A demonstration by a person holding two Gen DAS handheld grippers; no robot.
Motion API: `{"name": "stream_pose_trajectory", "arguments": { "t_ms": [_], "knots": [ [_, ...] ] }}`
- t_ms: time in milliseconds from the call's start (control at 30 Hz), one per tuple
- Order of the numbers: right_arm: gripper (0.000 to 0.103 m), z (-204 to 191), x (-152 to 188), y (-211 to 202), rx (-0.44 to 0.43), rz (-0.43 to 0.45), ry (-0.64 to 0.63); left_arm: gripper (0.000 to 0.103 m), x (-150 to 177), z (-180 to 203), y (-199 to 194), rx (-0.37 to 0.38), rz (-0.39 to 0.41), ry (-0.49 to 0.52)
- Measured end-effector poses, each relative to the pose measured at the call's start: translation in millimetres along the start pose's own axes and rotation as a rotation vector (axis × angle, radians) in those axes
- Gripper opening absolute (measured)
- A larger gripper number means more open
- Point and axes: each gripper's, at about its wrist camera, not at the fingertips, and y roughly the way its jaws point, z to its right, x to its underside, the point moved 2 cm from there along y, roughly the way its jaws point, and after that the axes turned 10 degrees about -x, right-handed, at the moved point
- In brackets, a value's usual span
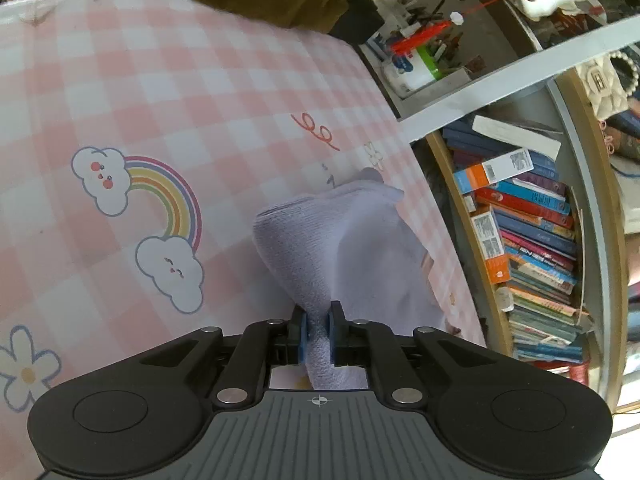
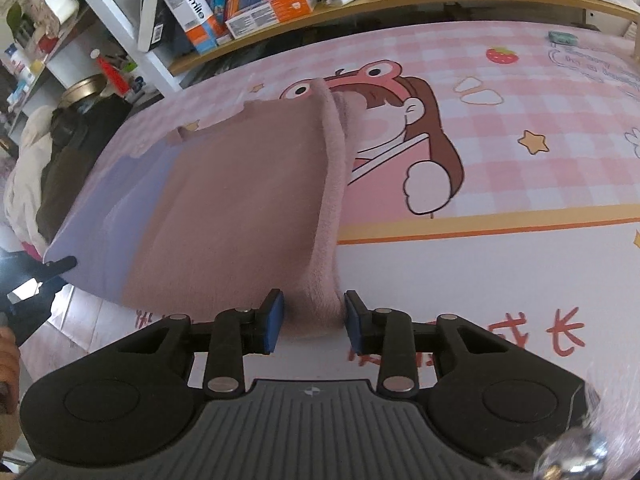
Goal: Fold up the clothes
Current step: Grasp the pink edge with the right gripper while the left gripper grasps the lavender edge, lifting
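Box [image 2: 191, 16] on shelf: "usmile". Tablecloth [image 2: 520, 280]: red Chinese characters, "成长" legible, others partly hidden. Book spines and cursive print on cloth: too blurred to read.

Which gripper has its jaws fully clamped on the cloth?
The left gripper: its jaws pinch the cloth into a narrow bunch. The right gripper has wider-set jaws around a thick folded edge.

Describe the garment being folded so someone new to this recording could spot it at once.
Start from the pink checked table cover printed with a rainbow and clouds. Near its edge by the bookshelf lies a pale lilac knitted cloth, one corner pinched in the left gripper; in the right wrist view it looks pinkish, between the right gripper's pads. It is the only loose fabric on the cover.
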Motion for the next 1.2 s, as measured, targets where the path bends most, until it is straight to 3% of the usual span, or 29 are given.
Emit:
{"name": "stream_pose_trajectory", "arguments": {
  "t_ms": [67, 167, 267, 367, 467, 567, 700, 767, 833, 1200],
  "knots": [
    [0.035, -1.0, -1.0, -0.2, 0.012, 0.009, 0.002, 0.016, -2.7, -3.4, 4.6, 0.022, -0.02, -0.012],
    [0.044, 0.5, -4.3, -2.1, 0.027, 0.028, 0.017, 0.034, -8.1, -6.7, 9.8, 0.044, -0.032, -0.028],
    [0.044, 2.3, -12.0, -0.7, 0.03, 0.044, 0.037, 0.039, -13.7, -9.5, 14.3, 0.053, -0.039, -0.044],
    [0.04, 3.1, -18.0, 2.9, 0.044, 0.055, 0.041, 0.04, -19.3, -12.3, 18.8, 0.063, -0.046, -0.06],
    [0.027, 4.2, -19.1, 6.6, 0.044, 0.054, 0.055, 0.04, -22.0, -14.3, 21.7, 0.076, -0.048, -0.082],
    [0.02, 2.2, -18.0, 8.6, 0.032, 0.055, 0.057, 0.039, -23.5, -14.4, 24.5, 0.085, -0.045, -0.1],
    [0.02, 0.8, -16.9, 9.9, 0.033, 0.061, 0.055, 0.034, -24.4, -11.8, 28.2, 0.095, -0.031, -0.09],
    [0.02, 1.4, -15.9, 9.4, 0.032, 0.064, 0.061, 0.022, -24.8, -12.0, 30.6, 0.086, -0.03, -0.08],
    [0.02, 2.2, -15.0, 8.1, 0.026, 0.064, 0.07, 0.016, -25.1, -12.1, 32.6, 0.073, -0.029, -0.069],
    [0.02, 12.6, -8.0, -5.9, -0.043, 0.056, 0.095, 0.011, -22.5, 16.4, 10.2, 0.08, 0.045, 0.068]
  ]
}}
